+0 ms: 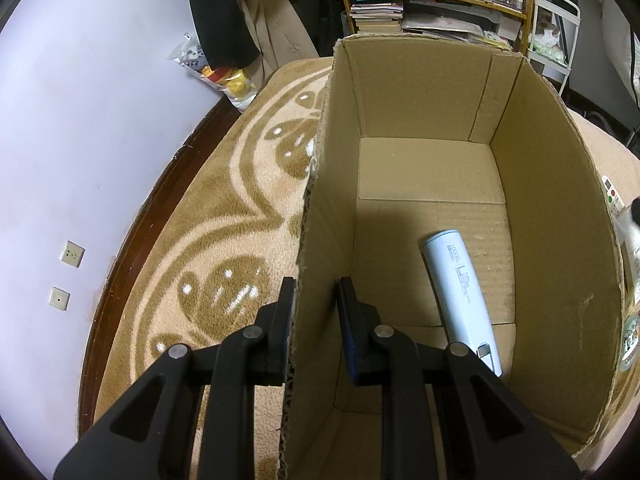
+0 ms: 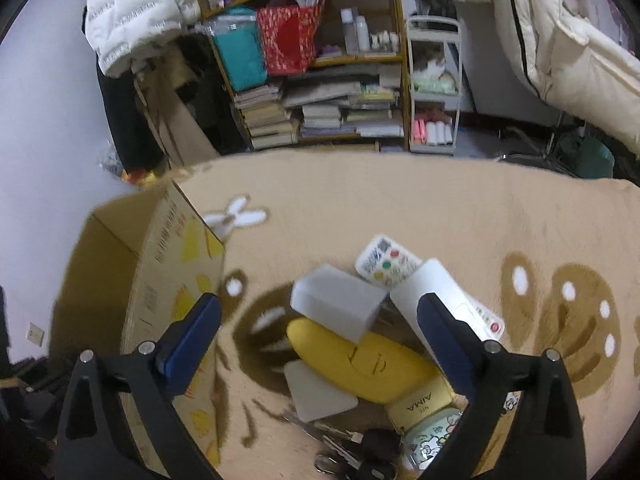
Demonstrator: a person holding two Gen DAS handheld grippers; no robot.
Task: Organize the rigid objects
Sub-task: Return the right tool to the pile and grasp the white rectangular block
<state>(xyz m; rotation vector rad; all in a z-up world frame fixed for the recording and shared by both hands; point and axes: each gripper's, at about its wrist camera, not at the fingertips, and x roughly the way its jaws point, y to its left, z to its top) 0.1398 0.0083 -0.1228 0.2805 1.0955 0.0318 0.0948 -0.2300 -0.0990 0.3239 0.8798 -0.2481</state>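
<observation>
An open cardboard box [image 1: 424,92] stands on the patterned blanket. A pale blue power bank [image 1: 460,296] lies on its floor near the right wall. My left gripper [image 1: 316,284] straddles the box's left wall, one finger outside and one inside, shut on it. In the right wrist view the same box [image 2: 172,280] stands at the left. My right gripper [image 2: 318,300] is open wide above a pile: a white block [image 2: 336,304], a yellow glasses case [image 2: 360,360], a white remote [image 2: 386,262], a second white remote [image 2: 444,292] and a flat white card [image 2: 320,394].
Below the pile lie a yellow AIMA box [image 2: 424,404], a cartoon-printed tin [image 2: 430,440] and keys [image 2: 352,452]. A crowded bookshelf [image 2: 320,80] and a white trolley [image 2: 434,88] stand beyond the blanket. A wall [image 1: 80,120] with sockets runs along the left.
</observation>
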